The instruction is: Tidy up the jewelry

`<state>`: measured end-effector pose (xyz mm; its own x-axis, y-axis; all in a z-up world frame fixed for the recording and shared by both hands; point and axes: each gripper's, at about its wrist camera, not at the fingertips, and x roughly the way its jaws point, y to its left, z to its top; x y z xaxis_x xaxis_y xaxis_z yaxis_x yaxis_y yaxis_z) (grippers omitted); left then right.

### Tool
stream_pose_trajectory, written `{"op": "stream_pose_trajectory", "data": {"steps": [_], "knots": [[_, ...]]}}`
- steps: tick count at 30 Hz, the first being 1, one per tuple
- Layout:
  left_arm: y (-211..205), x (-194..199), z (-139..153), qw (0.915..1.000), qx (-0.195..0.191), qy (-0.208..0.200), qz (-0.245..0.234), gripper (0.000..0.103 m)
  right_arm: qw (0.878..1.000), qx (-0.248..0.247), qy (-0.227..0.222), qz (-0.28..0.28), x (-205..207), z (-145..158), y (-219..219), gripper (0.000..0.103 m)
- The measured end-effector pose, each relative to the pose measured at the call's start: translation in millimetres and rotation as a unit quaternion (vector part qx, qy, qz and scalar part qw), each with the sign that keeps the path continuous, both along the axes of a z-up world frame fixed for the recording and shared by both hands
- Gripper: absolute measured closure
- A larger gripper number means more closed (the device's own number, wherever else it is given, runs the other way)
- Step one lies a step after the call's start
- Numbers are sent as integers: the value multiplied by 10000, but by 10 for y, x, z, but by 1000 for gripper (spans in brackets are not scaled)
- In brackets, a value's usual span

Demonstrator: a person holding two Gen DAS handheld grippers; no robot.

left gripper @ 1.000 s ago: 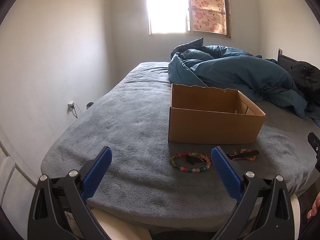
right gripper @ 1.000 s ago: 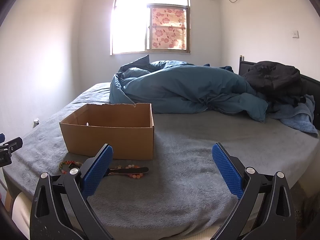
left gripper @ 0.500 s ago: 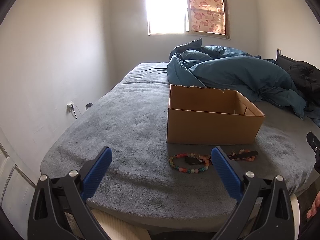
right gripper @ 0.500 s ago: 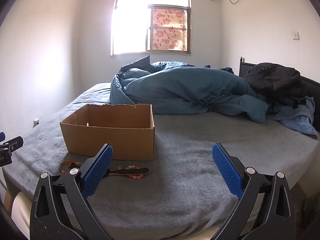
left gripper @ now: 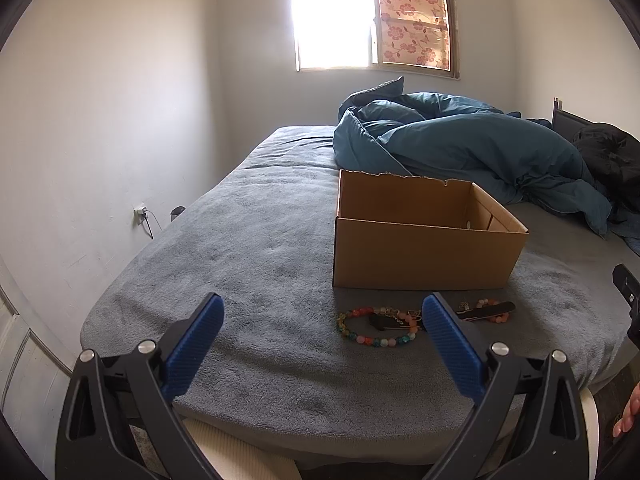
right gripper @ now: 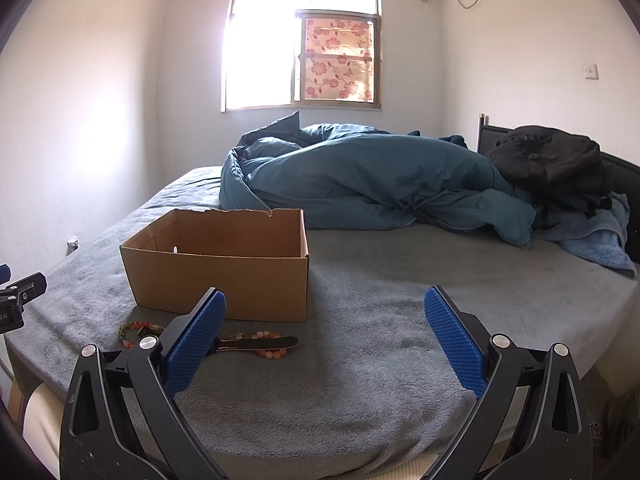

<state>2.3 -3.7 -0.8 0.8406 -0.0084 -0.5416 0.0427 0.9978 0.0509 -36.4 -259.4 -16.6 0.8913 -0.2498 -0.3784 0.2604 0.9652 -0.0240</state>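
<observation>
A multicoloured bead bracelet (left gripper: 374, 330) lies on the grey bed cover in front of an open brown cardboard box (left gripper: 424, 254). To its right a dark flat strip (left gripper: 490, 310) rests over a pink bead bracelet (left gripper: 482, 303). My left gripper (left gripper: 322, 338) hovers open near the bed's front edge, its right finger overlapping the bracelets. In the right wrist view the box (right gripper: 224, 276) stands left of centre, with the strip (right gripper: 260, 343), pink beads (right gripper: 272, 354) and the colourful bracelet (right gripper: 134, 328) before it. My right gripper (right gripper: 324, 332) is open and empty.
A rumpled teal duvet (right gripper: 368, 184) fills the back of the bed, with dark clothing (right gripper: 552, 164) and a blue towel (right gripper: 596, 240) at the right. White walls close the left side. A hand (left gripper: 628, 412) shows at the left wrist view's right edge.
Both views have shifted only slightly; the box and jewelry sit a touch lower in the right wrist view. Both grippers stay open and nothing on the bed has moved.
</observation>
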Motion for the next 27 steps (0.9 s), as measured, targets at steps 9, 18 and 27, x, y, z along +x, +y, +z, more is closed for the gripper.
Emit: {"op": "stream_pose_trajectory", "data": {"steps": [9, 18, 27], "knots": [[-11, -11, 9, 10000, 11, 6, 0, 6, 10000, 9, -4, 2, -3, 1, -5, 8], [-7, -10, 7, 10000, 4, 5, -1, 6, 10000, -3, 2, -13, 2, 1, 1, 8], [-6, -15, 3, 10000, 6, 11, -11, 6, 10000, 12, 7, -20, -4, 1, -1, 8]]}}
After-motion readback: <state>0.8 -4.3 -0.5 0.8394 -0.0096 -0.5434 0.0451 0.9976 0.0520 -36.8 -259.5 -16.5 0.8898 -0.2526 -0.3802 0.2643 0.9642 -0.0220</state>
